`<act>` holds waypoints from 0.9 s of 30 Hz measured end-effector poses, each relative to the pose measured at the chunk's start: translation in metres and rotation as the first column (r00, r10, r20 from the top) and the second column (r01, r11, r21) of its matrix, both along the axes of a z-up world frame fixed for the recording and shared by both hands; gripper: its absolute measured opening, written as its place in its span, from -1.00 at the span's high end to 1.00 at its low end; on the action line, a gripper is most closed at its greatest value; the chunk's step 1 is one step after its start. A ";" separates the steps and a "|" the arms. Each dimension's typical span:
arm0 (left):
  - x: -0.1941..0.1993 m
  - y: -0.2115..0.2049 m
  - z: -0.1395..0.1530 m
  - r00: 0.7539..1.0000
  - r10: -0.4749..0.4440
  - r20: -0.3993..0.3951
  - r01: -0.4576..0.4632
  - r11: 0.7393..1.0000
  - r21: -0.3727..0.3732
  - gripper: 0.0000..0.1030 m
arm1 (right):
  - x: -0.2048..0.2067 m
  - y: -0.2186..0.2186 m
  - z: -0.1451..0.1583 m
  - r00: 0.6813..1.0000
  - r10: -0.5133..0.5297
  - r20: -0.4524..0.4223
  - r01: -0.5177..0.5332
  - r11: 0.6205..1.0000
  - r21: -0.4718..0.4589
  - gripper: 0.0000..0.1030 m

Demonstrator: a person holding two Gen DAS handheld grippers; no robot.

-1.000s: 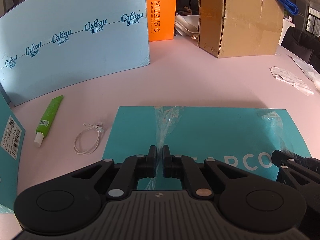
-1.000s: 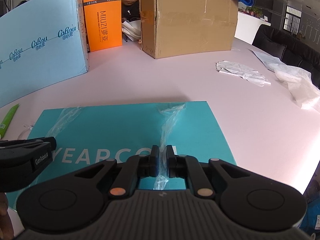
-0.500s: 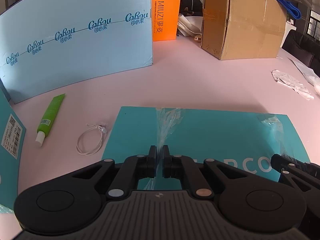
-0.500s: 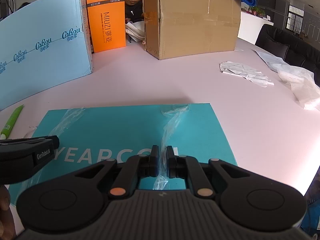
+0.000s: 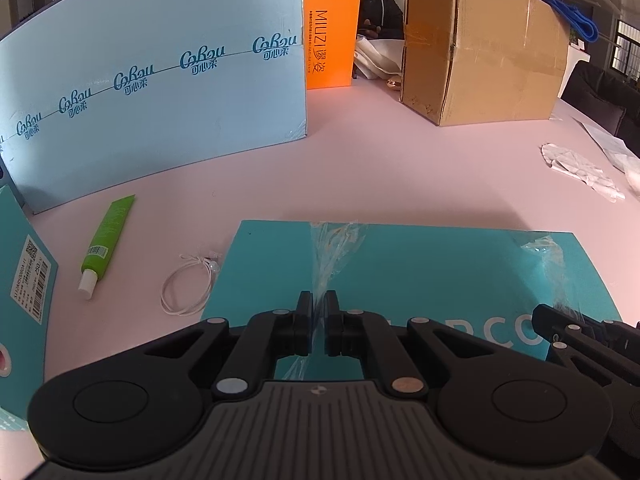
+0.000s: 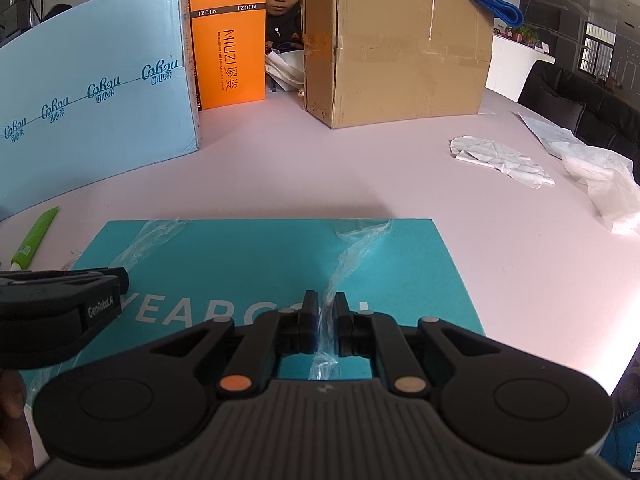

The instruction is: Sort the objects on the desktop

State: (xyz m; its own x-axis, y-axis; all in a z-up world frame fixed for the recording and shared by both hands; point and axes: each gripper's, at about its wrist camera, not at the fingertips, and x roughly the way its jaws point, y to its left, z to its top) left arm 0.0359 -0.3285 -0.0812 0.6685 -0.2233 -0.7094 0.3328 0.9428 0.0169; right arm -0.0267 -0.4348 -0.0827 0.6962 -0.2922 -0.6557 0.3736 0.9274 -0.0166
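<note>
Pink table (image 5: 400, 176): one teal box (image 5: 420, 264), two boxes behind.

Open pink table (image 6: 360, 168) ahead; blocked at back by blue box (image 5: 152, 112), orange box (image 6: 228, 48), cardboard box (image 6: 400, 48). Green tube (image 5: 106, 236), cord loop (image 5: 188, 288) left; crumpled wrappers (image 6: 500, 160) right.

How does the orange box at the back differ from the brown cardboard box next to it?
The orange box is narrow, smooth and printed with MIUZI lettering; the cardboard box is wider, plain brown and taped along its seams. The cardboard box has a blue strap on top, while nothing shows on the orange box. Both stand upright at the far side of the pink table.
</note>
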 end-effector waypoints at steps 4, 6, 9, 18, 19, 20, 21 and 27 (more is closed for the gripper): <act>-0.003 0.003 0.006 1.000 0.003 0.016 -0.003 1.000 -0.008 0.94 | -0.001 0.002 0.003 1.000 0.005 0.013 -0.005 1.000 0.001 0.80; -0.005 0.005 0.010 1.000 0.004 0.029 -0.003 1.000 -0.010 0.94 | -0.001 0.003 0.004 1.000 0.005 0.020 -0.006 1.000 0.005 0.80; -0.005 0.008 0.014 0.999 0.011 0.036 -0.010 1.000 -0.015 0.94 | -0.001 0.004 0.007 1.000 0.008 0.029 -0.008 1.000 0.011 0.80; -0.006 0.022 0.024 0.998 0.044 0.051 -0.043 0.999 -0.026 0.94 | 0.001 0.013 0.017 0.998 0.037 0.059 -0.038 0.999 0.014 0.80; -0.006 0.023 0.025 0.997 0.048 0.053 -0.046 0.999 -0.028 0.94 | 0.001 0.014 0.018 0.997 0.040 0.062 -0.041 0.999 0.013 0.80; -0.006 0.025 0.026 0.997 0.052 0.056 -0.050 0.998 -0.030 0.94 | 0.001 0.015 0.019 0.997 0.044 0.065 -0.045 0.999 0.013 0.80; -0.006 0.026 0.028 0.997 0.055 0.060 -0.054 0.998 -0.032 0.94 | 0.001 0.016 0.021 0.997 0.048 0.068 -0.049 0.999 0.013 0.80; -0.008 0.036 0.038 0.993 0.084 0.079 -0.080 0.995 -0.051 0.93 | 0.001 0.023 0.030 0.993 0.071 0.090 -0.073 0.997 0.012 0.80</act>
